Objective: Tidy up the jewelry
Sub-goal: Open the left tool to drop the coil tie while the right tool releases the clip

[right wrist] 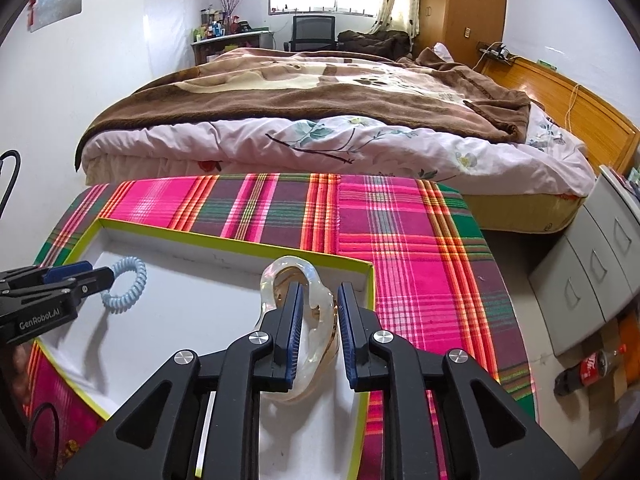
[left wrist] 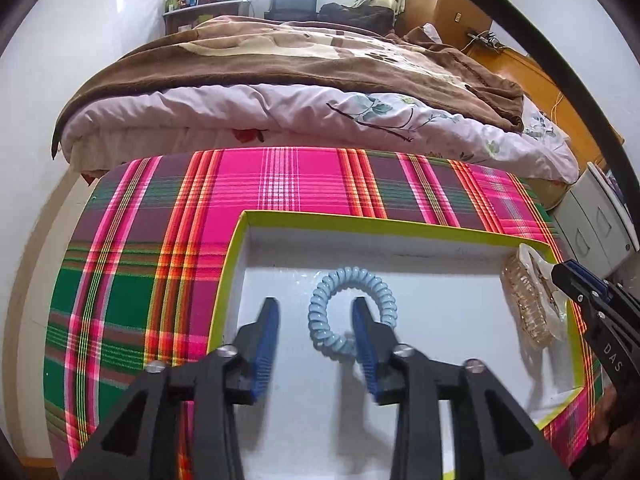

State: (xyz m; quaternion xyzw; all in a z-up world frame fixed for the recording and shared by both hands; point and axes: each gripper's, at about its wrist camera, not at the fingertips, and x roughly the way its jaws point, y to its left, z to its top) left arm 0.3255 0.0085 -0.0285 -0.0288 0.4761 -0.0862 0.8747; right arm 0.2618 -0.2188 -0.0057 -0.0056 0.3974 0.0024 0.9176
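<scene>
1. Over on the left half of the white tray with the lime-green rim, the light blue coil bracelet lies flat on the tray floor. The left gripper hangs low over it with its jaws spread wide. One blue pad sits inside the loop, the other is out on bare tray to the left, so nothing is pinched yet.

2. To grab that coil well, the person would probably want to drop straight down and close on the near-left arc only. It looks springy, so a slow squeeze should keep it from popping out sideways.

3. Moving right, the right gripper has its jaws only partly open around the clear, pearly hair claw, which stands near the tray's right wall. From the wrist view the pads look just beside its curved back. Whether they actually touch is hard to tell, so it can't be called a firm hold.

4. That piece looks glossy and slick. If the goal is releasing it, opening gently and backing straight off seems safest, since it could tip against the rim.

5. Everything sits on a pink and green plaid cloth, and a bed lies beyond the far edge.
</scene>
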